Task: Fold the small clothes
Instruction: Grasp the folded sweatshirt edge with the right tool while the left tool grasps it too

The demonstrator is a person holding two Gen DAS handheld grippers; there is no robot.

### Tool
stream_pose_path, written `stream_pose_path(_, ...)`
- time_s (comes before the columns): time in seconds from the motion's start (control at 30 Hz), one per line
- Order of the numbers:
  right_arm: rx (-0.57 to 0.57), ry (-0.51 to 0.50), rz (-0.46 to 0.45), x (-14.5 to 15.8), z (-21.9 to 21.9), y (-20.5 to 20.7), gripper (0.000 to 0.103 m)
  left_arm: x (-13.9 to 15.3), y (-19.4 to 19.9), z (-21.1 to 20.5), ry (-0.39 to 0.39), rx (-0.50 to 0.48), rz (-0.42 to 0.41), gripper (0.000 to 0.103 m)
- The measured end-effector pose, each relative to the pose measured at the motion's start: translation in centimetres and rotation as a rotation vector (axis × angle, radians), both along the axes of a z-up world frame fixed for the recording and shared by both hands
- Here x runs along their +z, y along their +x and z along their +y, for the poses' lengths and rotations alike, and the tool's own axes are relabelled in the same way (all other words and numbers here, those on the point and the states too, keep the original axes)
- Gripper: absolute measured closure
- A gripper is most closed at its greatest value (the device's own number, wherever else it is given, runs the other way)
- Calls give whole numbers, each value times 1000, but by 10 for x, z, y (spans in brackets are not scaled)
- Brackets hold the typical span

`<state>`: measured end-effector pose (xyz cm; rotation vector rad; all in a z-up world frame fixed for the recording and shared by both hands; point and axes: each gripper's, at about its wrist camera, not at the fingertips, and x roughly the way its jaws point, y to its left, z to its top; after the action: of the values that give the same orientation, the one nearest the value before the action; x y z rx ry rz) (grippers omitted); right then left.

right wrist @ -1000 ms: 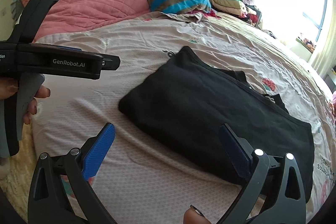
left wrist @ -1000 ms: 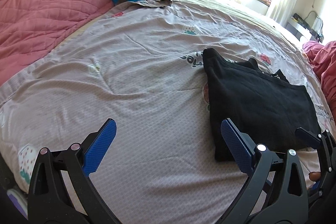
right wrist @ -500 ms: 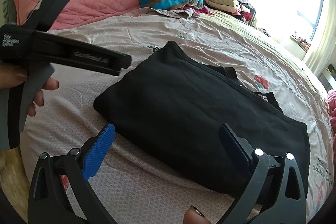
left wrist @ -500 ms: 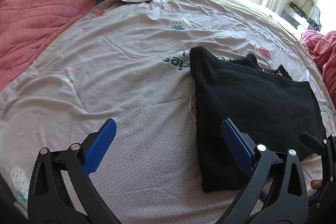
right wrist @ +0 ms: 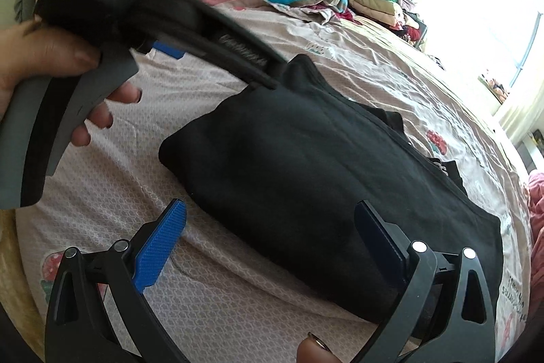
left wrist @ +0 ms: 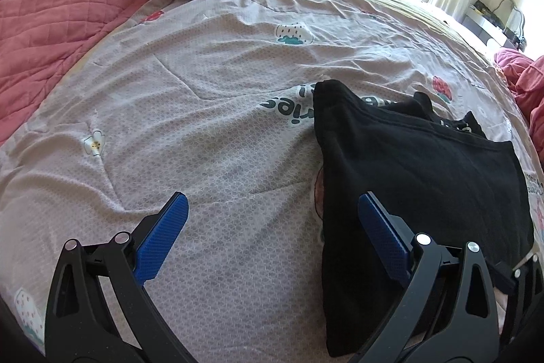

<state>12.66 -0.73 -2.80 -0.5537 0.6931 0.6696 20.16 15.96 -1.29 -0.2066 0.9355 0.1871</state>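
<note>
Right wrist view: my right gripper [right wrist: 270, 235] hovers spread wide over the near edge of a folded black knit garment [right wrist: 316, 172], a soft rectangle on the honeycomb-textured printed bedsheet [right wrist: 217, 305]. My left gripper [left wrist: 272, 223], equally released, straddles the garment's [left wrist: 418, 179] left edge.

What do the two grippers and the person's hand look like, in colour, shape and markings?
Each gripper, left gripper and right gripper, has black triangular frames with cut-outs, silver rivets and two flat, textured blue pads. In the right view the left one shows a grey curved handle and blurred white lettering. The bare left hand has dark-painted nails.
</note>
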Motion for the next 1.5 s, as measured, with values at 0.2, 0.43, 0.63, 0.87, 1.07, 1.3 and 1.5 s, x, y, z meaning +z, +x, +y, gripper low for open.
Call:
stream_pose_path(0.2,9,-55,-55,-10,16,4,4,-5,7,2,14,4,15,10)
stream_pose_path(0.43,6,-101,-107,-16,30,15,4,-8,15,5,14,8,23,10)
stream_pose_path(0.63,3,-101,-151,-18,37,20,4,-10,21,6,8,12,26,10)
stream_pose_path(0.87,-24,-35,-260,-1,22,11,15,-8,26,8,-17,12,26,10)
stream_pose_path(1.07,44,0,-240,1,13,4,65,-5,34,10,-117,-3,22,10)
stream_pose_path(1.3,64,30,-242,4,11,0,92,-15,51,2,-216,-42,60,10)
stream_pose_path(1.5,60,58,-222,6,7,1,93,-30,62,-6,-276,-66,88,10)
